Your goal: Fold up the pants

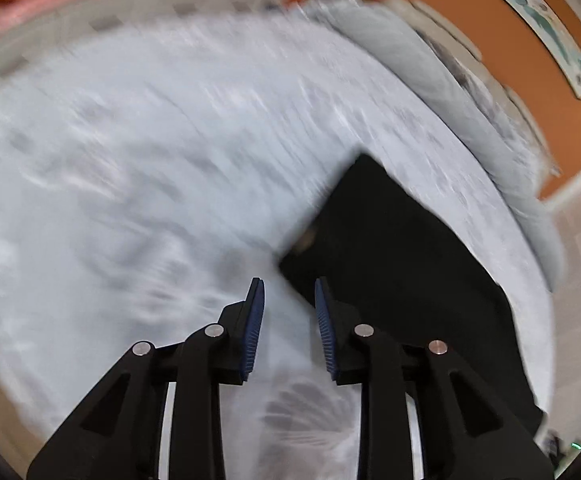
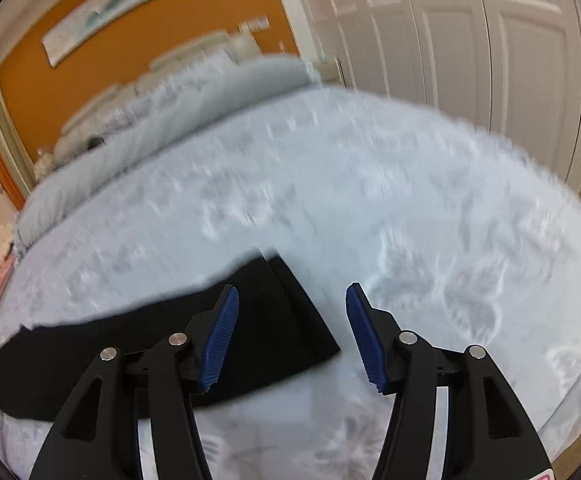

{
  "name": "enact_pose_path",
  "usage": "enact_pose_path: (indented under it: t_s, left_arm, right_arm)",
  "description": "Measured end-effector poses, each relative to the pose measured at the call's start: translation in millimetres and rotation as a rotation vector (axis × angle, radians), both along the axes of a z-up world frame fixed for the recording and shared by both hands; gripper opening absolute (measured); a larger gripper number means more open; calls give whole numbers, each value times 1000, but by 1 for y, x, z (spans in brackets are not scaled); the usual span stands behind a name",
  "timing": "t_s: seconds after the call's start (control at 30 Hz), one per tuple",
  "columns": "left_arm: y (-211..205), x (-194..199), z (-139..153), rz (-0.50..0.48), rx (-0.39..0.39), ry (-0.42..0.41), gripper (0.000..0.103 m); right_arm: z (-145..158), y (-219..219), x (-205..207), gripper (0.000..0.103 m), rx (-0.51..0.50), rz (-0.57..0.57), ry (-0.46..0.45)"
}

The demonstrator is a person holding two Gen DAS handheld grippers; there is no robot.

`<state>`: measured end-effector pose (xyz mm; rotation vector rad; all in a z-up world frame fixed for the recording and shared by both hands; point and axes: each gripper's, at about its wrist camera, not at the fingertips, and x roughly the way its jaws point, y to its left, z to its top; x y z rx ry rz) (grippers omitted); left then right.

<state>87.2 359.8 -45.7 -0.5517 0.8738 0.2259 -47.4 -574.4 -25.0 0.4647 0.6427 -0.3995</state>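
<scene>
Black pants (image 1: 402,264) lie flat as a long band on a pale blue patterned bedspread (image 1: 170,160). In the left wrist view they lie to the right of my left gripper (image 1: 289,286), which is open, empty and held above the bed near the pants' near corner. In the right wrist view the pants (image 2: 150,344) stretch from the left edge to the middle. My right gripper (image 2: 292,292) is open and empty above their right end. Both views are motion-blurred.
A rolled pale duvet (image 2: 162,120) and pillows lie at the head of the bed by an orange wall (image 2: 130,40) with a framed picture. White closet doors (image 2: 470,40) stand beyond the bed's far side. The bed edge (image 1: 546,280) drops to the floor.
</scene>
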Motion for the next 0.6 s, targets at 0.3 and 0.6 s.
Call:
enact_pose_path:
  t_s: [0.3, 0.6]
  left_arm:
    - [-137, 24, 91, -180, 239, -120, 58]
    - [-309, 51, 73, -443, 364, -134, 61]
  right_arm:
    - [-4, 132, 126, 56, -106, 474, 180]
    - [-56, 277, 207, 2, -199, 877, 299]
